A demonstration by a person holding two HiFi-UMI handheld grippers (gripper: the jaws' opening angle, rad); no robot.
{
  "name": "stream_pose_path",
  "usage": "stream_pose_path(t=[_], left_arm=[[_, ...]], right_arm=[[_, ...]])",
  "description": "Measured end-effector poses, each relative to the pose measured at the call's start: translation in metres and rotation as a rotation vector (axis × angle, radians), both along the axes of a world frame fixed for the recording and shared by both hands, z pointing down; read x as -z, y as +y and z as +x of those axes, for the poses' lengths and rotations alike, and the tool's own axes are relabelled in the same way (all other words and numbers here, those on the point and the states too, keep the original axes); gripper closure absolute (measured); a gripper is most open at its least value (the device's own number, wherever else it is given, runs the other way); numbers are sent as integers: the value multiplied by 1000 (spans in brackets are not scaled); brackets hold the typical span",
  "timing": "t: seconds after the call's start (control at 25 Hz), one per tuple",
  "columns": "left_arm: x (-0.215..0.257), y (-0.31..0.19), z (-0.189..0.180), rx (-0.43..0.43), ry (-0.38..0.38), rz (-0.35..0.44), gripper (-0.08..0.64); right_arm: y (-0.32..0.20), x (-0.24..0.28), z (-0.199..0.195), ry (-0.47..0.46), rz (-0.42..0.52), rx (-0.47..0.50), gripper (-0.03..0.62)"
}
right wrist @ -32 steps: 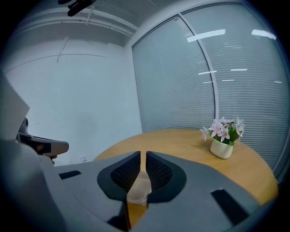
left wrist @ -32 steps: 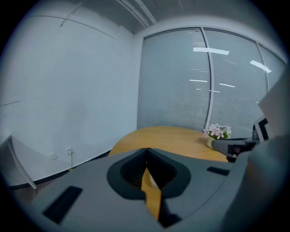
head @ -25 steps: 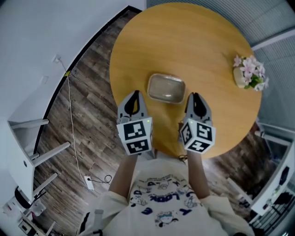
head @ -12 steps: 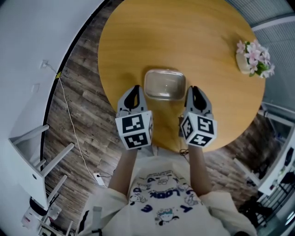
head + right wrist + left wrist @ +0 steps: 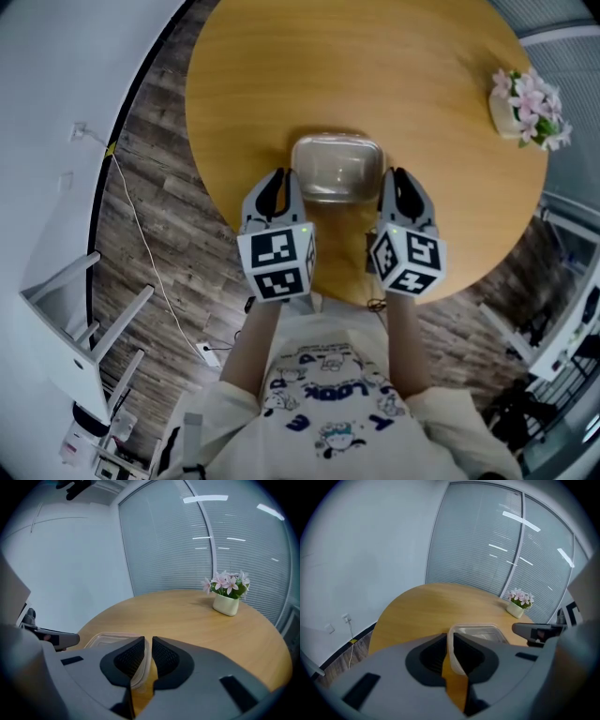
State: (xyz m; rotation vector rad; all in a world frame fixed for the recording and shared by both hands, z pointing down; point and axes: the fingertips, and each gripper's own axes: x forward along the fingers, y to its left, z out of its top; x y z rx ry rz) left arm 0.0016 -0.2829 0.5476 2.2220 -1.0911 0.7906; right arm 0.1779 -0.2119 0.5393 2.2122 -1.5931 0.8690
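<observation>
Open tabletop (image 5: 328,66) surrounds the container (image 5: 337,167); only the flower pot (image 5: 509,114) stands well apart, far right.

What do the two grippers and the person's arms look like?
The left gripper and right gripper have grey bodies, black ribbed fingers and, at the back, a white cube with black square markers. The person wears a cream shirt with dark blue print; the forearms are bare.

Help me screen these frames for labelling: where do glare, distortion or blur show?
Left gripper view: fisheye bends the window frame; lamp reflections streak the blinds; corners vignette dark. Right gripper view: same curvature and streaks; flower pot stays sharp. Head view: even light, no harsh shadows, a pale sheen on the clear container.
</observation>
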Motion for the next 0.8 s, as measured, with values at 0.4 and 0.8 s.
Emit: stream_pose_path(t=[0.4, 0.8], left_arm=[[-17, 1, 4, -15, -11, -46, 511], [-27, 3, 2, -9, -23, -66, 511]], right_arm=[[0, -16, -5, -67, -16, 7, 525], [1, -28, -9, -107, -40, 7, 526]])
